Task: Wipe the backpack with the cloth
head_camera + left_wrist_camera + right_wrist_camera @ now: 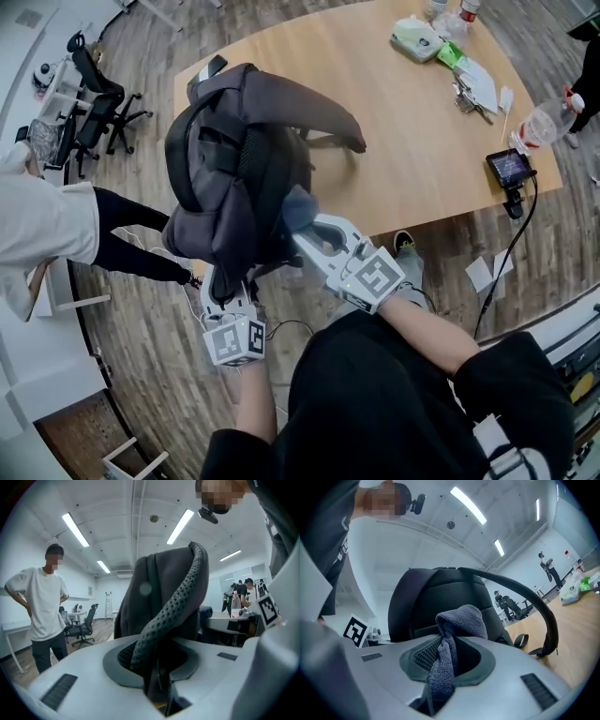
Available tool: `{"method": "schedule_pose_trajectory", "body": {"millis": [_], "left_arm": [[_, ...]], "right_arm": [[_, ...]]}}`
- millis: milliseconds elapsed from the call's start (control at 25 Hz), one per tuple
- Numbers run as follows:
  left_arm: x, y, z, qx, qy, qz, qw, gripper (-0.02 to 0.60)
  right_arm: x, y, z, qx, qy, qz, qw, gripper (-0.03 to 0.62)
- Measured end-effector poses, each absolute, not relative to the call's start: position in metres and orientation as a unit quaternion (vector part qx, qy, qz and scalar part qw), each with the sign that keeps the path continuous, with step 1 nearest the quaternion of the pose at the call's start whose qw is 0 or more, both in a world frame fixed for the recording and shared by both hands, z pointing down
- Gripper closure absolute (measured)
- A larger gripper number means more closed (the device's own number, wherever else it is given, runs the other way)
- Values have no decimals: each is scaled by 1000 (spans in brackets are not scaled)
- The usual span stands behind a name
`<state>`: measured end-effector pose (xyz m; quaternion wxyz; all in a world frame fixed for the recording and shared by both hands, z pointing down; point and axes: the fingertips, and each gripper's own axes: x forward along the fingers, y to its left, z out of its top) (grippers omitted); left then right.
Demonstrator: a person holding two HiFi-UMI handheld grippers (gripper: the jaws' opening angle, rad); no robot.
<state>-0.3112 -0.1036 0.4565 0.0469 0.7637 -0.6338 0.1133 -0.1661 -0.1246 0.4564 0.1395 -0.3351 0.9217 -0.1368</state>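
A dark grey backpack (239,164) hangs upright off the near left corner of the wooden table (412,141). My left gripper (228,286) is below it, shut on its mesh-padded shoulder strap (171,613), which runs up from between the jaws. My right gripper (309,230) is shut on a grey-blue cloth (298,208), bunched against the pack's padded back side. In the right gripper view the cloth (452,641) sticks up between the jaws in front of the backpack (436,602) and its other strap (534,611).
A person in a white shirt (42,220) stands close on the left, near office chairs (103,108). On the table lie a wipes pack (417,39), papers (478,84) and a small screen on a stand (509,169) with a trailing cable. Paper sheets (489,272) lie on the floor.
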Motion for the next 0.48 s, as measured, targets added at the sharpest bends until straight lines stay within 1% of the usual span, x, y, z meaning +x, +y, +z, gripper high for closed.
{"method": "schedule_pose_trajectory", "body": {"millis": [120, 240, 360, 440, 480], "left_arm": [[-284, -70, 481, 776, -612, 129, 82, 494], [-253, -35, 482, 809, -570, 120, 83, 475], [-248, -10, 464, 826, -549, 97, 79, 420], [-252, -2, 444, 835, -540, 73, 83, 346], [-248, 0, 430, 845, -525, 62, 77, 337]], "right_arm": [[-184, -101, 452, -318, 928, -139, 134, 514], [-199, -83, 450, -294, 938, -137, 125, 516], [-207, -75, 452, -284, 945, -120, 111, 516], [-204, -78, 452, -289, 946, -100, 105, 516], [-201, -81, 452, -296, 946, -87, 103, 516]]}}
